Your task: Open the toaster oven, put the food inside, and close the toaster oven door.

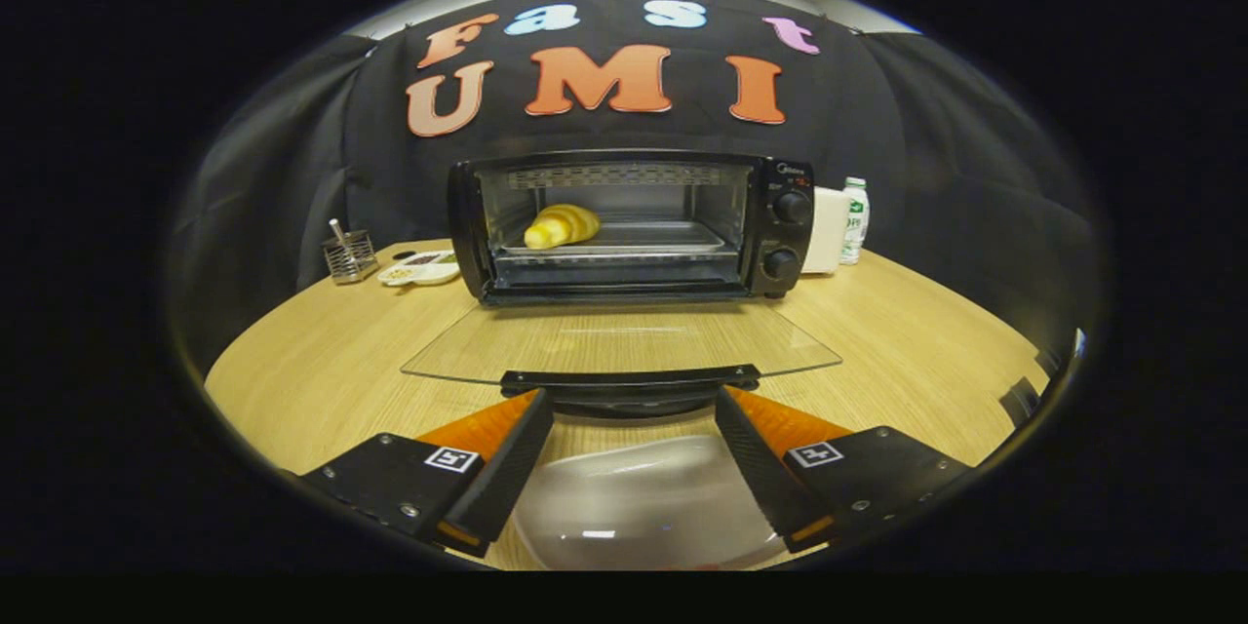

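Tongs (634, 400) spread wide, gripping nothing, tips flanking the handle (629, 380) on the front edge of the dropped-flat glass door (624, 341). Toaster oven (632, 224) at 12 o'clock beyond the tips, open. Croissant (561, 225) inside on the tray (643, 239), left side. On the table (322, 361): dish (421, 269) and wire holder (349, 255) at 10 o'clock, bottle (855, 219) at 2 o'clock beside the oven.
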Available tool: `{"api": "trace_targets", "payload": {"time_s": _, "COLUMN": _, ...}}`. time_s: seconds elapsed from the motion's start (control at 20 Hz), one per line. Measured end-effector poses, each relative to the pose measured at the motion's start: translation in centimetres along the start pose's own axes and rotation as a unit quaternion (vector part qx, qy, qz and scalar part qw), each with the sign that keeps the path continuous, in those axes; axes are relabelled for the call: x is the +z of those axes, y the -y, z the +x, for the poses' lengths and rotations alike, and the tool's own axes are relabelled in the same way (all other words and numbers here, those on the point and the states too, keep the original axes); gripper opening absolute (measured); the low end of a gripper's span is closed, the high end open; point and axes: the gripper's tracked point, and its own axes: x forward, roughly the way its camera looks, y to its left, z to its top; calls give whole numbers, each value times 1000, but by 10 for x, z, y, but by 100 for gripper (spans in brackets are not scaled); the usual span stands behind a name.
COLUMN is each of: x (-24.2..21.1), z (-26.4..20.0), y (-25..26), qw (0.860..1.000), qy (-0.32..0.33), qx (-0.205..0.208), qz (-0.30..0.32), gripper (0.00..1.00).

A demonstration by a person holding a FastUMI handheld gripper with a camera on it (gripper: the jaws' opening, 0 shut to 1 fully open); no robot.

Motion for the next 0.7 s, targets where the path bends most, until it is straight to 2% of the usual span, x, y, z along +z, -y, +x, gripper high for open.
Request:
{"api": "trace_targets", "payload": {"time_s": 0.45, "x": 4, "z": 2, "y": -3, "qw": 1000, "qy": -2, "qx": 10, "qz": 0, "gripper": 99}}
{"api": "trace_targets", "payload": {"time_s": 0.7, "x": 28, "z": -5, "y": -3, "qw": 1000, "qy": 18, "qx": 11, "qz": 1, "gripper": 99}}
